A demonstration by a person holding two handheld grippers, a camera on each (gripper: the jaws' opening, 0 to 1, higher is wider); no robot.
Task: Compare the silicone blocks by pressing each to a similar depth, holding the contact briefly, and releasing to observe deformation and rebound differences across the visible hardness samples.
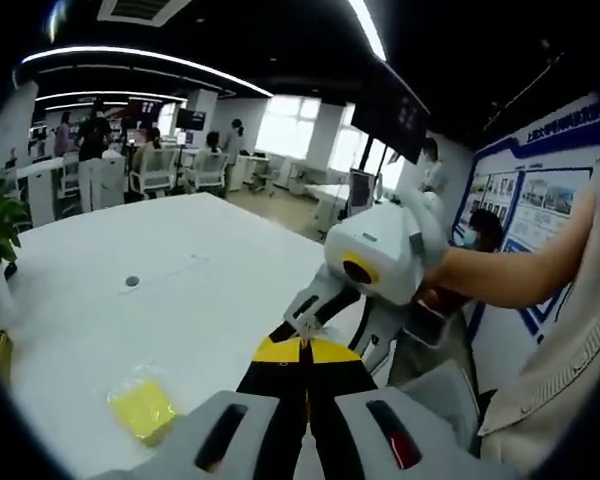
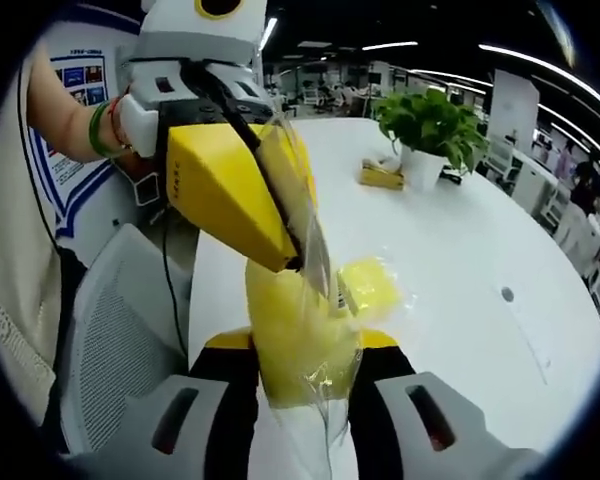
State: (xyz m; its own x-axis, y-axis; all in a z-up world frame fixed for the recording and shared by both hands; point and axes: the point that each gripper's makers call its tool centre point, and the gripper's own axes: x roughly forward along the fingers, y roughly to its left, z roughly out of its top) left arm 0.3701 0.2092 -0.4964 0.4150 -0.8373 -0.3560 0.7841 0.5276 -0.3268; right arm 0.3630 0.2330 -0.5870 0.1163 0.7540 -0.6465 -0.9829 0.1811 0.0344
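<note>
A yellow silicone block in a clear plastic bag (image 2: 302, 350) stands between my right gripper's (image 2: 305, 345) yellow-tipped jaws, which press on it from both sides. My left gripper (image 2: 294, 262) reaches down from the upper left, its yellow jaws shut on the bag's upper edge. In the left gripper view, my left gripper (image 1: 305, 345) pinches a thin fold of clear film (image 1: 306, 324), and the right gripper (image 1: 338, 322) faces it from the right, held by a person's hand. A second bagged yellow block (image 1: 145, 405) (image 2: 370, 285) lies flat on the white table (image 1: 200, 270).
A potted plant (image 2: 430, 130) and a small yellow box (image 2: 380, 175) stand at the table's far end (image 2: 460, 260). A grey mesh chair (image 2: 120, 330) sits by the table's edge. There is a round cable port (image 1: 132, 281) in the tabletop. People sit at desks in the background.
</note>
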